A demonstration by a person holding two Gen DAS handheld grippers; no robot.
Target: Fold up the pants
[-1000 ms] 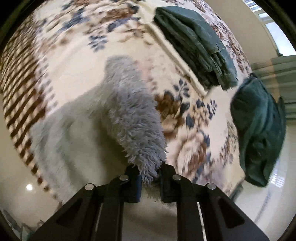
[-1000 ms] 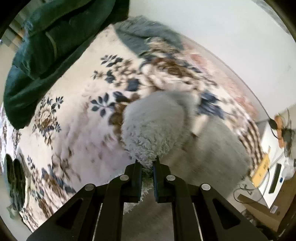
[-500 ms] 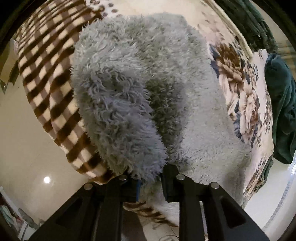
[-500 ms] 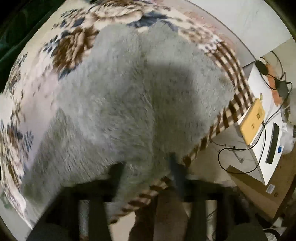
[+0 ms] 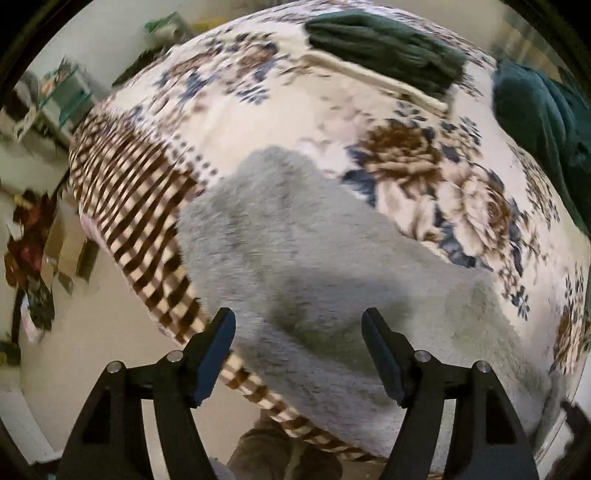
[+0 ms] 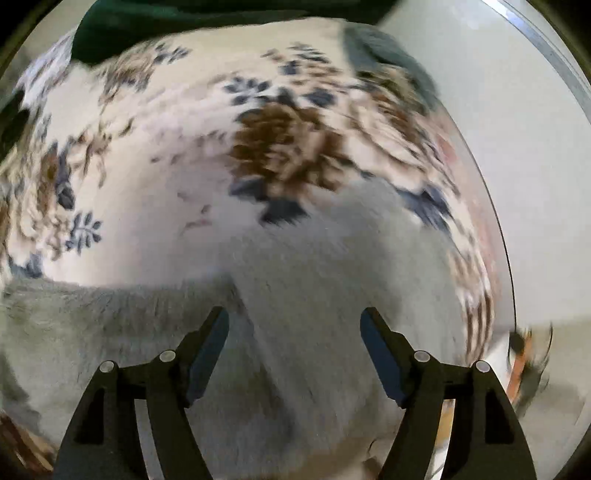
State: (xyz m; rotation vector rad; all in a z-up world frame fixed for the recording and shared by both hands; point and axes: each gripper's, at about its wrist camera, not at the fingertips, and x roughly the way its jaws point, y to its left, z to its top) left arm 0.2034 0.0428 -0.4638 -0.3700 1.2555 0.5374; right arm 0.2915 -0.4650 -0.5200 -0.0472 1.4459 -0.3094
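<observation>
Fluffy grey pants (image 5: 325,266) lie flat on a floral bedspread (image 5: 295,110) near the bed's front edge. They also show in the right wrist view (image 6: 332,295), blurred. My left gripper (image 5: 298,339) is open and empty, hovering above the pants. My right gripper (image 6: 294,338) is open and empty, also above the grey fabric.
A folded dark green garment (image 5: 384,48) lies at the far side of the bed. A crumpled dark green garment (image 5: 543,122) lies at the right, also in the right wrist view (image 6: 184,22). The checked bed edge (image 5: 140,229) drops to the floor. Clutter (image 5: 33,236) stands left.
Both grippers were shut on the grey pants' edge and carried it toward the front. Now both have opened, let go, and pulled back above the laid-down fabric.
</observation>
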